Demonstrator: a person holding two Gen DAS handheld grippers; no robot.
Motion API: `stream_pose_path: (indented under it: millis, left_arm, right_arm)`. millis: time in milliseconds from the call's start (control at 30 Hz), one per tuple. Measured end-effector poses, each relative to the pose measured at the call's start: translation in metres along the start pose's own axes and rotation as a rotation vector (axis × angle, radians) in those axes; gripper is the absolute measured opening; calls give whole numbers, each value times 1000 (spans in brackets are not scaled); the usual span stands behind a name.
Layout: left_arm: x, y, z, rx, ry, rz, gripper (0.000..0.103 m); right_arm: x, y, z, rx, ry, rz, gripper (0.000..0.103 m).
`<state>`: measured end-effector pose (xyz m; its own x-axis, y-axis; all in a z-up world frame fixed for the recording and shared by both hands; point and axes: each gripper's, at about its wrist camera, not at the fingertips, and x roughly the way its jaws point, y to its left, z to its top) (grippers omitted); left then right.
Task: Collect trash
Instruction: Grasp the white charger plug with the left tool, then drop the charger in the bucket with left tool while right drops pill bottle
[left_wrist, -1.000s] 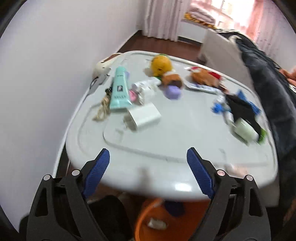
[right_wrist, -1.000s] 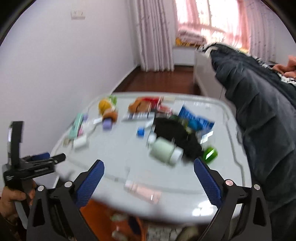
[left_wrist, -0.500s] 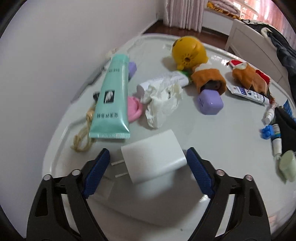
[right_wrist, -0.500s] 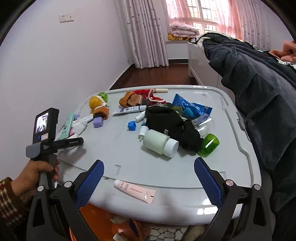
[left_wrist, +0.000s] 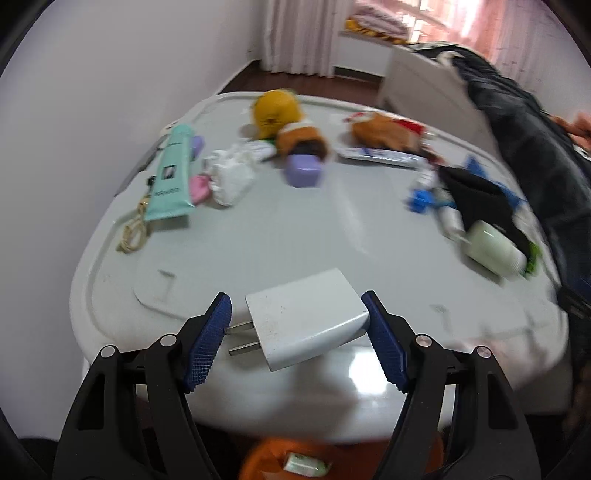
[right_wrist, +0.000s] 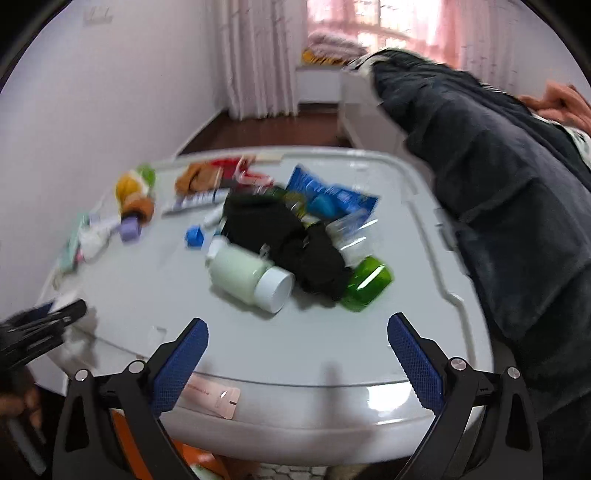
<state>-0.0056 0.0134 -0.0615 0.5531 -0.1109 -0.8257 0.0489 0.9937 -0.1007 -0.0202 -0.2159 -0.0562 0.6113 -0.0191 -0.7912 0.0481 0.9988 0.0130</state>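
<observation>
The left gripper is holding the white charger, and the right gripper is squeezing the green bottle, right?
Not quite. The right gripper is open and holds nothing; the right wrist view shows the green bottle lying on the table, well ahead of its fingers. The rest is right: in the left wrist view the left gripper has the white charger between its fingers.

Left tool (left_wrist: 297, 338) jaws partly closed, right tool (right_wrist: 297, 360) spread wide and unladen

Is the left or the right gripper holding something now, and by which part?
Left gripper: white plastic plug adapter, held by its prongs and opposite end. Right gripper: nothing.
</observation>
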Motion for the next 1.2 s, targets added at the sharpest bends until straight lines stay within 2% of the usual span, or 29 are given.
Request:
stream_pose_path:
  millis: [200, 267, 300, 367, 400, 433, 533, 733, 933, 1100, 1200]
  left_arm:
    - [-13, -16, -20, 34, 12, -84, 70]
    - [-18, -18, -24, 45, 8, -99, 70]
    - [-19, -21, -25, 53, 4, -99, 70]
    - [-23, -24, -30, 72, -3, -98, 70]
    - [-23, -25, -31, 77, -1, -103, 70]
    - [-24, -25, -33, 80, 4, -110, 71]
    - [-24, -30, -41, 101, 21, -120, 71]
    - [-29, -37, -56, 132, 48, -146, 71]
    - [-38, -36, -73, 143, 80, -153, 71]
    - [-45, -27, -100, 152, 169, -151, 71]
    - [-39, -17, -119, 134, 259, -144, 71]
  right_arm:
    - [31, 43, 16, -189, 17, -3, 90]
    - [49, 49, 23, -217, 36, -22, 83]
    - [58, 50, 26, -224, 54, -28, 77]
    - [77, 50, 32, -231, 83, -44, 73]
    - [83, 50, 34, -239, 84, -59, 69]
    - [86, 49, 34, -241, 88, -58, 59]
    - [89, 45, 37, -213, 118, -31, 46]
    - [72, 47, 29, -187, 123, 17, 46]
    - [30, 47, 20, -157, 81, 84, 46]
    - [-20, 60, -26, -186, 100, 215, 46]
    - [-31, 73, -72, -212, 187, 288, 47]
